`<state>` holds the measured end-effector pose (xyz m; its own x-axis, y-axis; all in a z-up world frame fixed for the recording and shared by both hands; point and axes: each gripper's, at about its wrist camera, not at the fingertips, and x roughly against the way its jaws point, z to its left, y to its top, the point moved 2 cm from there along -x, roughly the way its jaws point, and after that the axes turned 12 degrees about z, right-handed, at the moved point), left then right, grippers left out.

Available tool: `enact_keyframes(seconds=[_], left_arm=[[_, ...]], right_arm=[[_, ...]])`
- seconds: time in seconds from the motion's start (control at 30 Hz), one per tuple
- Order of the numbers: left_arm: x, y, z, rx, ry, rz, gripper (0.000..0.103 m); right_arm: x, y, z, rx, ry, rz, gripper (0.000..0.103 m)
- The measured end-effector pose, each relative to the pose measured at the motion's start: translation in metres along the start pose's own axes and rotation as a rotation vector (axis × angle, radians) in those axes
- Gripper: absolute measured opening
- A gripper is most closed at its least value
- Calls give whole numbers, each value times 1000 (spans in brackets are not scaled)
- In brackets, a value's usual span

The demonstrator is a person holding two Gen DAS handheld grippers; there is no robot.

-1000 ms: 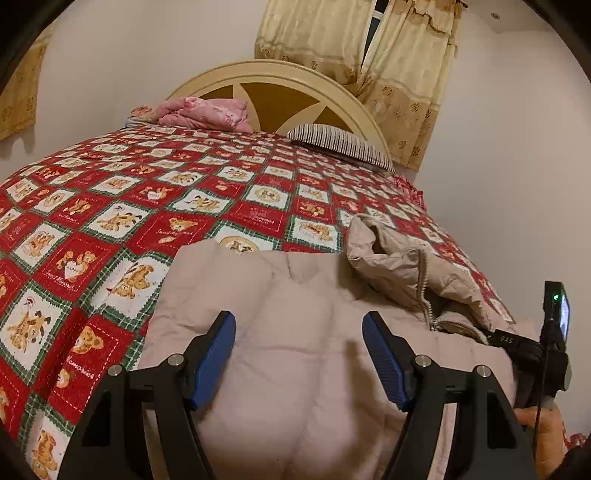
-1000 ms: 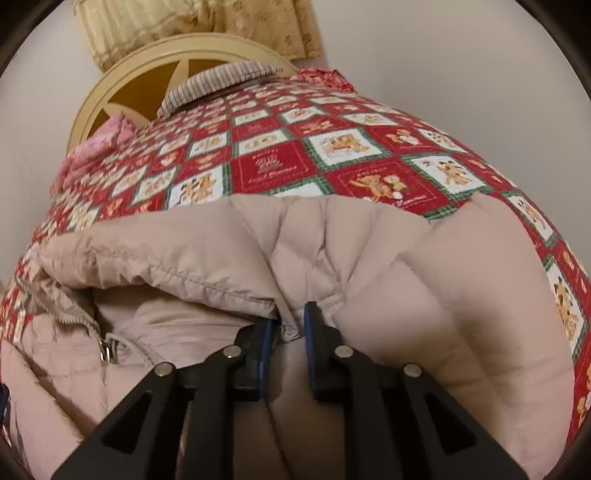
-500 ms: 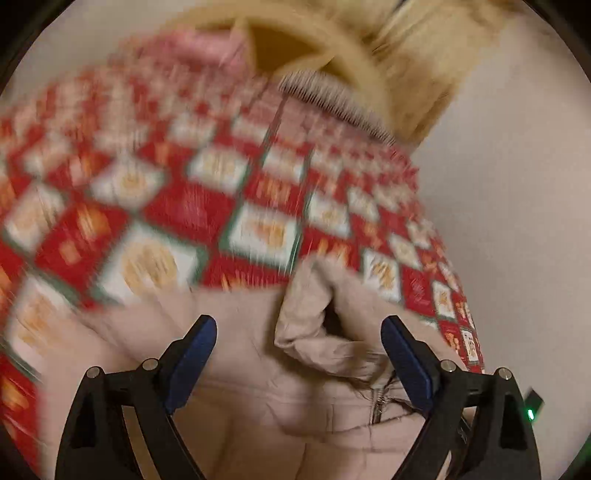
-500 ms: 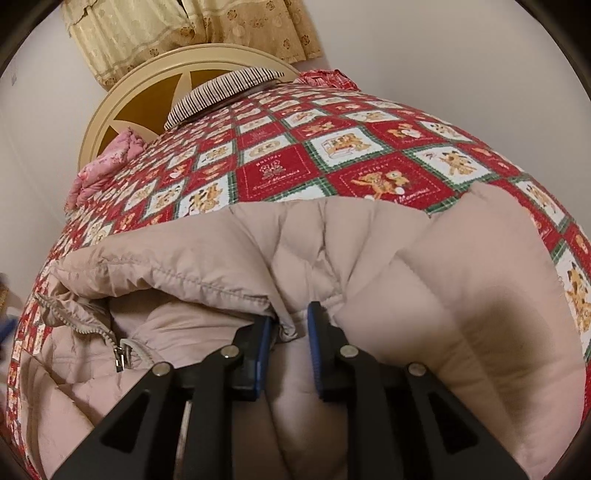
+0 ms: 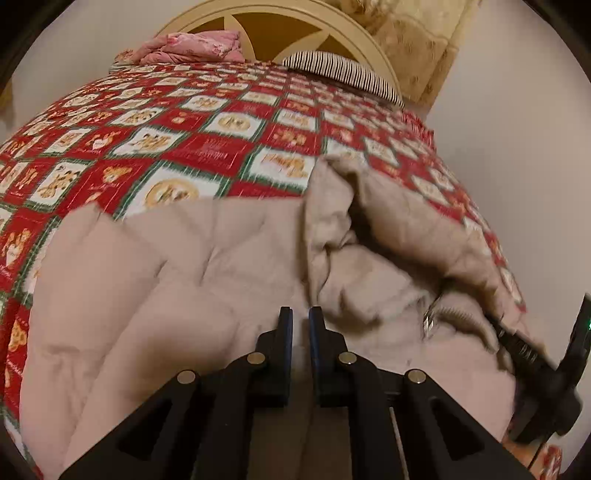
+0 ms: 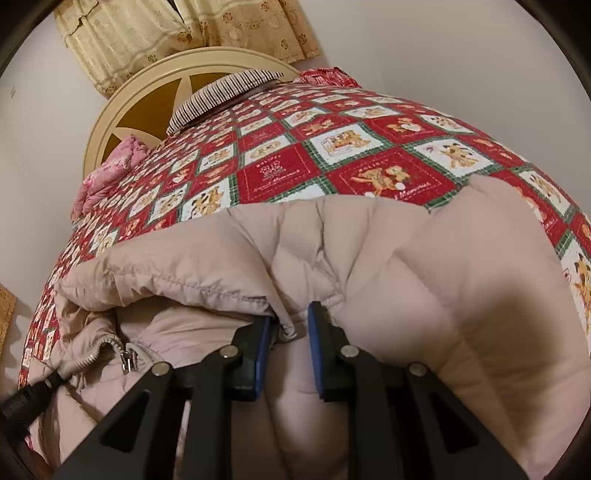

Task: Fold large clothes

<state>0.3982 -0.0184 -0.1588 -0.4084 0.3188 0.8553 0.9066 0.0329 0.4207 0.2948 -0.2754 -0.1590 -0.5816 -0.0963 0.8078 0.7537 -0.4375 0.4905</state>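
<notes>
A beige padded jacket [image 5: 166, 295] lies spread on the bed, its front flap folded back beside the zipper [image 5: 430, 317]. My left gripper [image 5: 301, 321] is low over the jacket with its blue pads nearly together, pinching the flap's edge where it runs down between them. In the right wrist view the jacket [image 6: 443, 277] bulges on the right, and my right gripper [image 6: 290, 328] is shut on a stitched edge of it. The zipper pull [image 6: 125, 360] hangs at lower left. The other gripper's black body [image 5: 535, 354] shows at the right edge of the left wrist view.
A red patchwork quilt [image 5: 221, 147] with bear pictures covers the bed. A striped pillow [image 5: 343, 74] and a pink bundle of cloth [image 5: 195, 46] lie by the cream headboard [image 5: 277, 14]. Yellow curtains [image 6: 147, 33] hang behind. A white wall [image 5: 517, 147] runs along the bed's right side.
My left gripper swung right and lower toward the folded flap, opened wide on the way, then closed its jaws on the fabric edge. The right gripper kept its grip and hardly moved.
</notes>
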Motion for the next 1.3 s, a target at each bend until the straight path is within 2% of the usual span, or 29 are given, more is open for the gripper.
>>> enact_keyframes(seconds=[0.07,0.13,0.23,0.3,0.37,0.4,0.43,0.5,0.57,0.63,0.73,0.87,0.9,0.97,1.03,1.1,1.13,1.2,1.27,1.3], left_arm=[[18,0,1,-8,-14,-32,8],[49,8,-5,-38,-24,-130,9],[73,43,-22,-85,-14,-237,9],[71,79,-31,-81,3,-268,14],[52,116,-42,-103,-20,-245,44],[40,127,-48,-133,-17,-227,50],[24,135,-54,-172,4,-198,52],[-2,133,-58,-174,77,-136,52],[-28,112,-53,-160,79,-38,52],[-46,80,-46,-150,143,24,52],[-42,45,-40,-155,181,-45,54],[-51,47,-32,-112,194,-40,63],[-52,49,-32,-108,184,-37,63],[-51,49,-29,-101,166,-43,63],[-50,48,-30,-99,160,-50,63],[-52,46,-33,-105,169,-52,63],[-52,46,-34,-108,173,-54,63],[-52,46,-35,-111,177,-55,63],[-52,46,-35,-110,173,-55,63],[-52,46,-35,-109,172,-54,63]], right_arm=[[0,0,0,2,-3,0,22],[0,0,0,1,-1,0,22],[0,-1,0,-3,8,-1,22],[1,-1,0,-5,13,-2,22],[1,-1,-1,-7,19,-3,22],[1,-1,-1,-9,23,-4,22],[1,-1,-2,-11,26,-4,22],[2,-1,-3,-14,33,-5,22],[2,-1,-4,-17,38,-5,22],[1,0,-5,-21,44,-4,22],[1,0,-5,-18,45,-5,23],[6,-1,-4,-17,45,-15,28],[14,-3,-5,-28,48,-42,32],[38,-7,-8,-53,49,-133,52],[75,-8,-6,-69,13,-259,52],[102,0,8,-26,-11,-338,52],[106,6,17,5,-11,-338,52],[96,25,48,103,23,-258,49],[67,42,79,220,36,-136,28],[51,47,91,270,16,-86,23]])
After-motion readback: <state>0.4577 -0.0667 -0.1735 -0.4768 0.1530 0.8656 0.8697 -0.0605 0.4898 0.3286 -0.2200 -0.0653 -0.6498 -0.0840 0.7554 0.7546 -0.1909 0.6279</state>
